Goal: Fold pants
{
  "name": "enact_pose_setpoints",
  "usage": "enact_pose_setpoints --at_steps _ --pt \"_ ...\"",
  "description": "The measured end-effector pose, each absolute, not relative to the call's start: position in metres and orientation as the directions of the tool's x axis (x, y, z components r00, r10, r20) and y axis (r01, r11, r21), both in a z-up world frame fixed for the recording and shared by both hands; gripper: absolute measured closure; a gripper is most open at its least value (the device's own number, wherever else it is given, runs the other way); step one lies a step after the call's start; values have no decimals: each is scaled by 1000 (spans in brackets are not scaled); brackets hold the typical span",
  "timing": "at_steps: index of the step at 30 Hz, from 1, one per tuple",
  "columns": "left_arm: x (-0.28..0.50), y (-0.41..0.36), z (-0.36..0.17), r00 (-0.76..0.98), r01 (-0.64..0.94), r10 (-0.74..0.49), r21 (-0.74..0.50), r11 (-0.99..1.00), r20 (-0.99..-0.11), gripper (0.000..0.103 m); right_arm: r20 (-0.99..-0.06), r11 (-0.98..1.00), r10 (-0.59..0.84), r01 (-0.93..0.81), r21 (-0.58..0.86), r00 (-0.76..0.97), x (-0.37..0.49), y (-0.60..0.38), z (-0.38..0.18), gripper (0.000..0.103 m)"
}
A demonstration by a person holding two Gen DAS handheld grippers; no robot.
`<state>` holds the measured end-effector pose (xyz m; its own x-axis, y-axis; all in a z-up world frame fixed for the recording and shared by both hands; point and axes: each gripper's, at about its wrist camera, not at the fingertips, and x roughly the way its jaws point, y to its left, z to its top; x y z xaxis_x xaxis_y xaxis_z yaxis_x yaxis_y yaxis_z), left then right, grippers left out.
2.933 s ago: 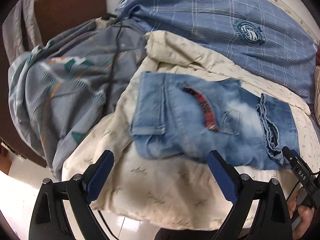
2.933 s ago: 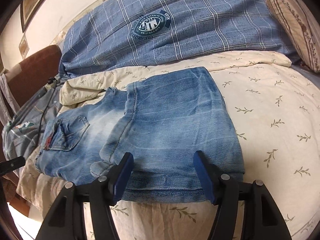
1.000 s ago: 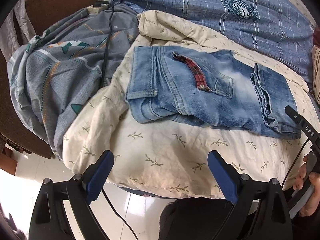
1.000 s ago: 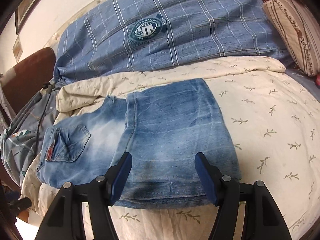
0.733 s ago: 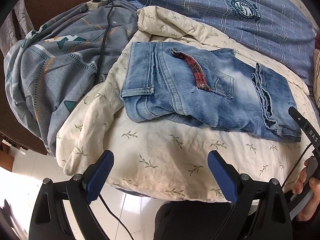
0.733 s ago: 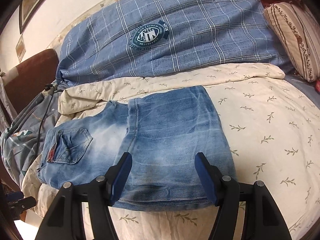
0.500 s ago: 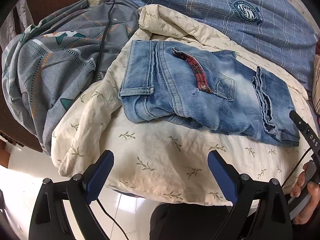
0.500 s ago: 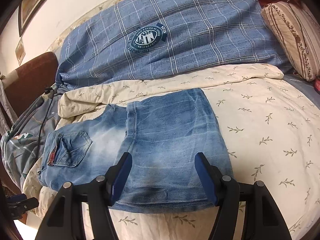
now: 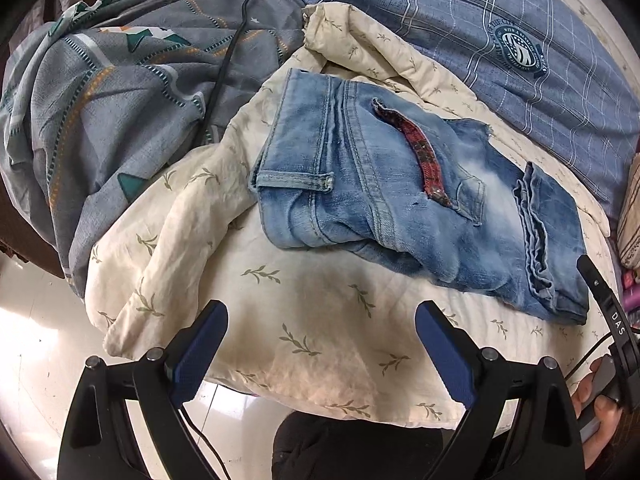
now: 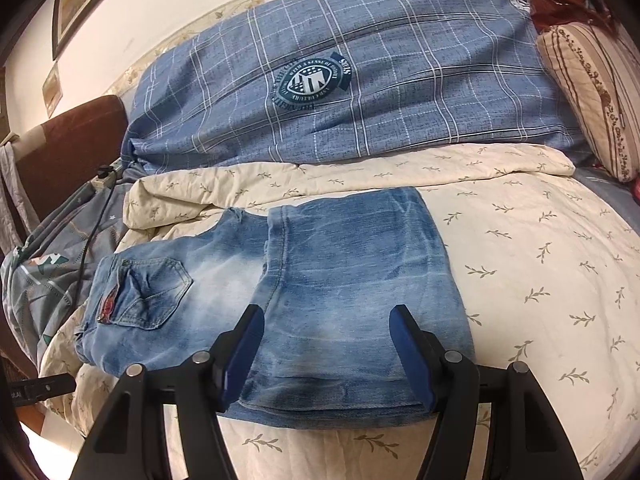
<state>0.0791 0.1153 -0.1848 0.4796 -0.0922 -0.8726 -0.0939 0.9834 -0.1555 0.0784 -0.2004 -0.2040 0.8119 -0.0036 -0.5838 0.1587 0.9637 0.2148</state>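
Faded blue jeans [image 9: 400, 200] lie folded on the cream leaf-print quilt [image 9: 320, 320], the waistband to the left with a red plaid strip showing at a pocket. In the right wrist view the same jeans [image 10: 320, 300] show the folded leg part lying over the seat, back pocket at left. My left gripper [image 9: 320, 344] hovers open above the bare quilt in front of the waist end, clear of the denim. My right gripper [image 10: 326, 348] is open above the near edge of the folded leg part, nothing pinched between its blue pads.
A blue checked duvet [image 10: 340, 80] with a round crest fills the far side of the bed. A grey patterned sheet [image 9: 100, 100] with a black cable [image 9: 228, 52] and power strip lies to the left. A striped pillow [image 10: 592, 92] sits far right. White tiled floor [image 9: 36, 340] shows below the bed edge.
The left gripper has drifted slightly toward the bed and rolled, so the jeans sit more tilted in its view. The right gripper has held its place, and both stay open.
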Motion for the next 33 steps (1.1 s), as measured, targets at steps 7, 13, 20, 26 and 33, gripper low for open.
enact_pose_setpoints --at_steps 7,13,20,26,33 --pt "82 111 -187 467 -84 -111 -168 982 -877 7 -586 968 -2 149 202 810 80 -196 -205 34" --pt "80 111 -184 473 -78 -115 -172 982 -873 7 -588 965 -8 162 209 809 79 -199 -205 34" --pt "78 110 -185 470 -74 -128 -183 980 -873 7 -577 967 -6 151 204 817 75 -198 -202 34" --pt "81 110 -190 458 -86 -145 -206 975 -877 7 -579 960 2 161 229 815 76 -204 -202 34" --pt "82 118 -194 458 -111 -166 -242 964 -873 7 -556 961 4 149 231 831 73 -203 -199 34"
